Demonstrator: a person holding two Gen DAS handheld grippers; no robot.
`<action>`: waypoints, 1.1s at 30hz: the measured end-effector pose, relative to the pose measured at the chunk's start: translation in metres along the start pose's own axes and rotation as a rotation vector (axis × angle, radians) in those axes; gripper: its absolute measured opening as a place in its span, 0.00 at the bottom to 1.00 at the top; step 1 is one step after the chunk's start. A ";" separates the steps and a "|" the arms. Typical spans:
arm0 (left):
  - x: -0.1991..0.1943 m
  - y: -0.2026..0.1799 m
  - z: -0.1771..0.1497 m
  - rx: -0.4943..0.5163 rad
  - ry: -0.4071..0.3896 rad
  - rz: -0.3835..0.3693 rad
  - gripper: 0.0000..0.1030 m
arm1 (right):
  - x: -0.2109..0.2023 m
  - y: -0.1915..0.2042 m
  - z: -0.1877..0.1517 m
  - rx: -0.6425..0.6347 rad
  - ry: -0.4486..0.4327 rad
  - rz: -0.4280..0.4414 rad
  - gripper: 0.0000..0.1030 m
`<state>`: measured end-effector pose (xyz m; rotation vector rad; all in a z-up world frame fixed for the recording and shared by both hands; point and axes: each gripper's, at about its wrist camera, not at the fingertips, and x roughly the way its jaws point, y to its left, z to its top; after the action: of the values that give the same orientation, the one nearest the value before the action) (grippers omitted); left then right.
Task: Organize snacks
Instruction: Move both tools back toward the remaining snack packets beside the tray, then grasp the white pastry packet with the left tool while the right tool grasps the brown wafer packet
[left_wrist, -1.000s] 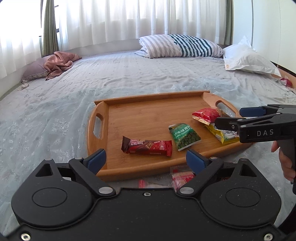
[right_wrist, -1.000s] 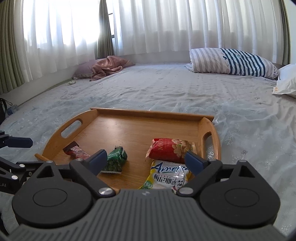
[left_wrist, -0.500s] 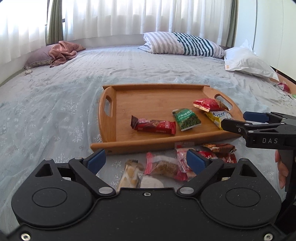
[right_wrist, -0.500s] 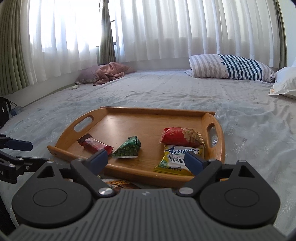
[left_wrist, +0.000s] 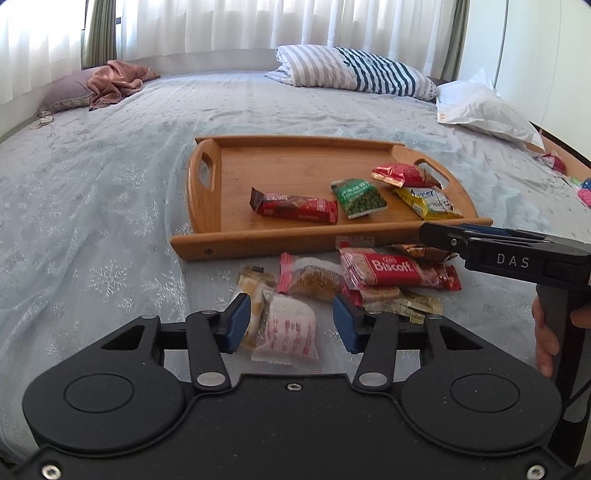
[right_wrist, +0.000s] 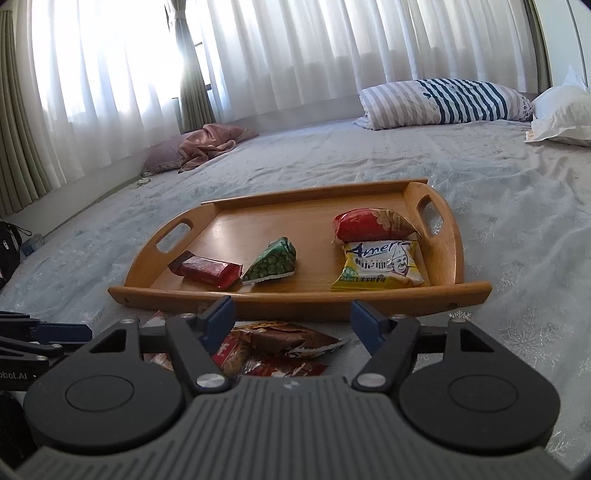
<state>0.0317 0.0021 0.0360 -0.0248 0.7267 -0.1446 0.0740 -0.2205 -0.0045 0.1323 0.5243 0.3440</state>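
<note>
A wooden tray lies on the bed. It holds a red bar, a green pea packet, a red bag and a yellow packet. Loose snacks lie on the bedspread before the tray: a red Biscoff pack, a white packet, a brown wrapper. My left gripper is open above the white packet. My right gripper is open above the brown wrapper.
A striped pillow and a white pillow lie at the far end of the bed. A pink cloth lies far left. Curtains hang behind. The right gripper's body reaches in beside the snack pile.
Both grippers have pulled back from the tray toward me and tilted down. The loose snack pile in front of the tray has come into view. Both jaws stay open.
</note>
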 end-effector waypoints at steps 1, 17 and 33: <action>0.002 -0.001 -0.001 -0.001 0.006 0.000 0.44 | 0.000 0.002 -0.001 -0.002 0.002 -0.001 0.77; 0.021 -0.001 -0.011 -0.012 0.045 -0.004 0.38 | 0.016 0.021 -0.005 0.011 0.045 -0.066 0.77; 0.023 0.003 -0.010 -0.035 0.047 -0.011 0.31 | 0.023 0.024 -0.005 0.098 0.064 -0.118 0.72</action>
<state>0.0422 0.0023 0.0136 -0.0589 0.7759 -0.1437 0.0832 -0.1898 -0.0147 0.1850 0.6098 0.2081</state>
